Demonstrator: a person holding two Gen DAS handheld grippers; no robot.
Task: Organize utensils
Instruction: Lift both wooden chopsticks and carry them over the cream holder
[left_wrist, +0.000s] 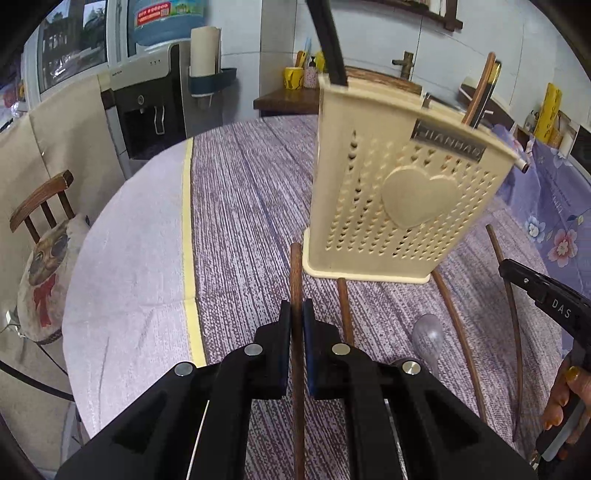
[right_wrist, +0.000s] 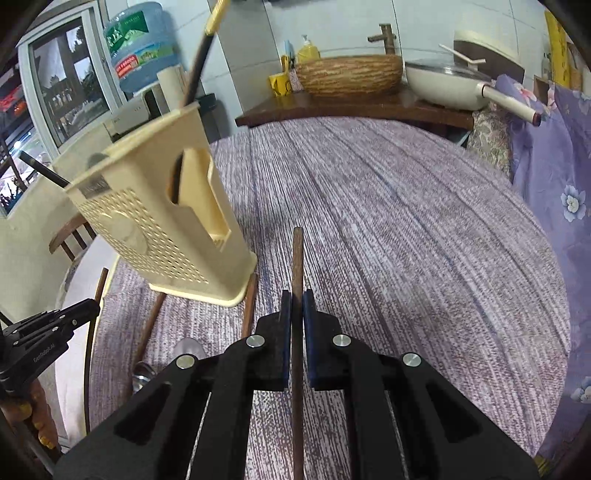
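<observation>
Purple-clothed surface (left_wrist: 240, 192), kitchen behind. Left tongs (left_wrist: 296, 317): pinching a brown chopstick (left_wrist: 295, 273); cream holder (left_wrist: 391, 184) just ahead-right. Right tongs (right_wrist: 296, 306): pinching another chopstick (right_wrist: 297, 254); holder ahead-left. Risk: thin sticks pivoting in the pads, missing the slots, or nudging the light holder over.

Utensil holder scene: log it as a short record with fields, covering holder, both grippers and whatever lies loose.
holder: cream utensil holder upright on the purple tablecloth, dark utensils already standing in it
left gripper: shut on a brown chopstick
right gripper: shut on another brown chopstick
loose: more chopsticks and a spoon on the cloth before the holder
</observation>
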